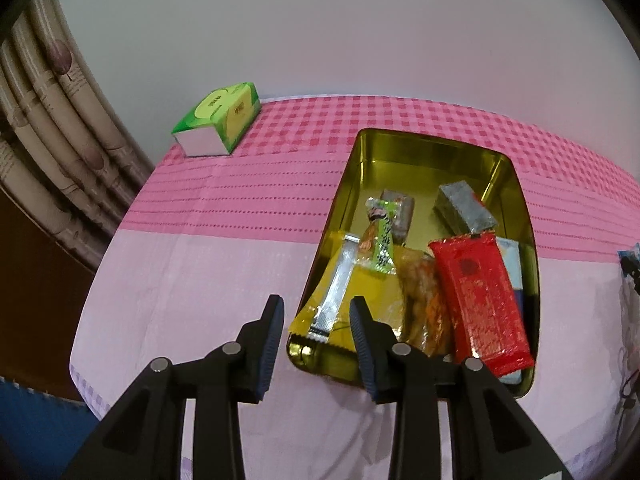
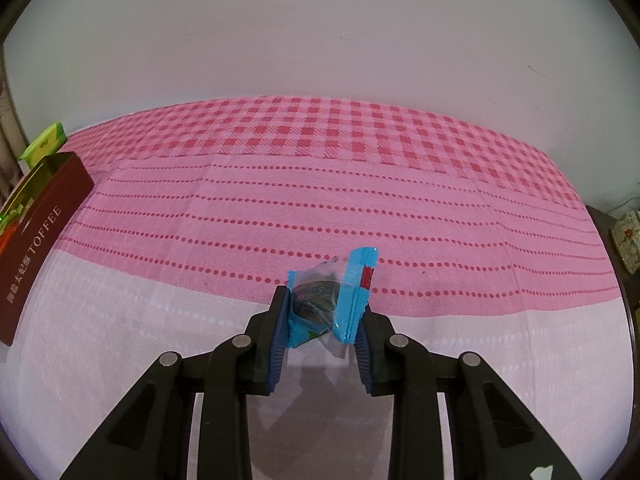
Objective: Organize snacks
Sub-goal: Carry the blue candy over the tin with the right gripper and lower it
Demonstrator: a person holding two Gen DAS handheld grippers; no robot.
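An open gold-lined tin (image 1: 400,136) lies on the pink tablecloth and holds several snacks: a red packet (image 1: 480,304), a green one (image 1: 382,236), an orange one (image 1: 424,300), a yellow packet (image 1: 302,322) with a silver strip, and grey wrapped blocks (image 1: 464,208). My left gripper (image 1: 317,306) hovers over the tin's near left corner, open, with nothing pressed between its fingers. In the right wrist view my right gripper (image 2: 323,302) is shut on a small blue snack packet (image 2: 352,280), crumpled between the pads just above the cloth. The tin's dark red side (image 2: 36,240), marked TOFFEE, is far left.
A green tissue box (image 1: 220,120) sits at the table's far left corner, also seen as the green box (image 2: 44,146) behind the tin. A curtain (image 1: 48,120) hangs left of the table; a plain wall is behind. A patterned box (image 2: 628,240) lies beyond the right edge.
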